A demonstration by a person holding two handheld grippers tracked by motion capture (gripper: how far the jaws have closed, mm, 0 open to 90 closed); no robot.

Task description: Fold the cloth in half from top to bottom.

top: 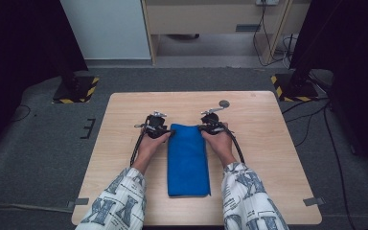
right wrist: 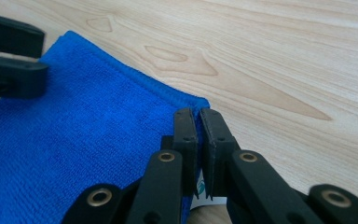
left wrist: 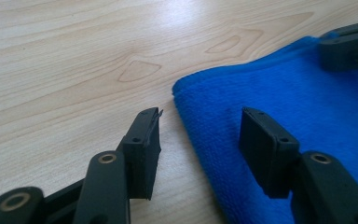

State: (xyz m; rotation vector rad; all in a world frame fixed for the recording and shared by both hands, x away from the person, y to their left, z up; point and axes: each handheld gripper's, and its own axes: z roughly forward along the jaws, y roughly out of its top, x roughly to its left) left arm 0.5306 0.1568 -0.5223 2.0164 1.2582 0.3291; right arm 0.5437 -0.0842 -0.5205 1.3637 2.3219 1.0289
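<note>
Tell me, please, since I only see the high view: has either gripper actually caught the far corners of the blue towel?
Observer: The right gripper has its jaws pinched on the blue towel's far corner.
Operator: And the other one?
Observer: The left gripper stands open, astride the towel's other far corner; one pad over the cloth, one over bare table.
Operator: Are its pads pressing?
Observer: No, a gap shows on both sides.

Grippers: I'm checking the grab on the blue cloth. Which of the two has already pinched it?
The right gripper: its jaws are shut on a far corner of the blue cloth. The left gripper is open astride the other corner.
</note>
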